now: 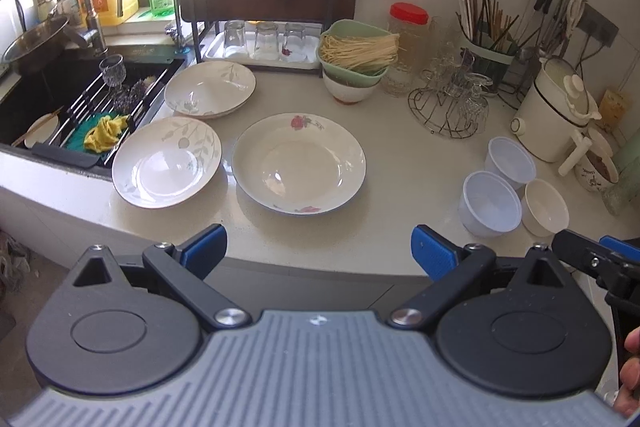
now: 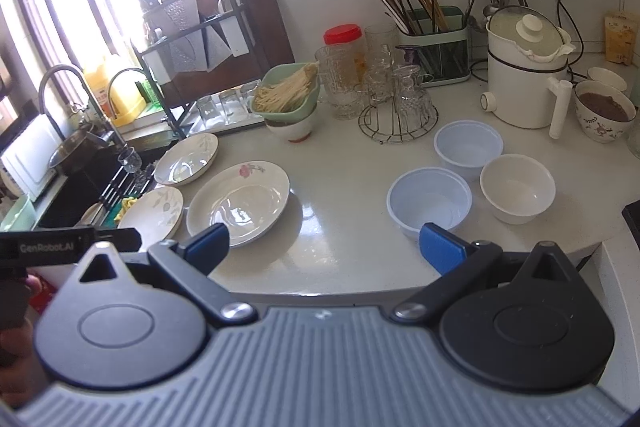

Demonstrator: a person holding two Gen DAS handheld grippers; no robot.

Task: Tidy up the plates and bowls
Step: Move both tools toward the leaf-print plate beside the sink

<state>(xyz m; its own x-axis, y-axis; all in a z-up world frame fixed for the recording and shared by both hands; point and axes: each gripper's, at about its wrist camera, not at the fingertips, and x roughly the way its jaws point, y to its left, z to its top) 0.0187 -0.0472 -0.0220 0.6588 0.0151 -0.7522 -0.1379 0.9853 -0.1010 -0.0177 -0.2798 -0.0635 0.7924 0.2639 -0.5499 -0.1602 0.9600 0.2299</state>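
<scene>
Kitchen counter (image 1: 360,131), sink (image 1: 60,95) far left. Three plates (image 1: 298,163) left-centre, three bowls (image 2: 430,201) right. My left tongs (image 1: 318,247) and right tongs (image 2: 324,245) released, empty, near edge.

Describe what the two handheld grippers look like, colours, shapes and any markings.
Both the left gripper and the right gripper match: grey ribbed body, two round black housings with silver screws, black linkage arms, blue ribbed finger pads. White "GenRobot.AI" lettering marks the left gripper's black side. No sleeves visible.
</scene>
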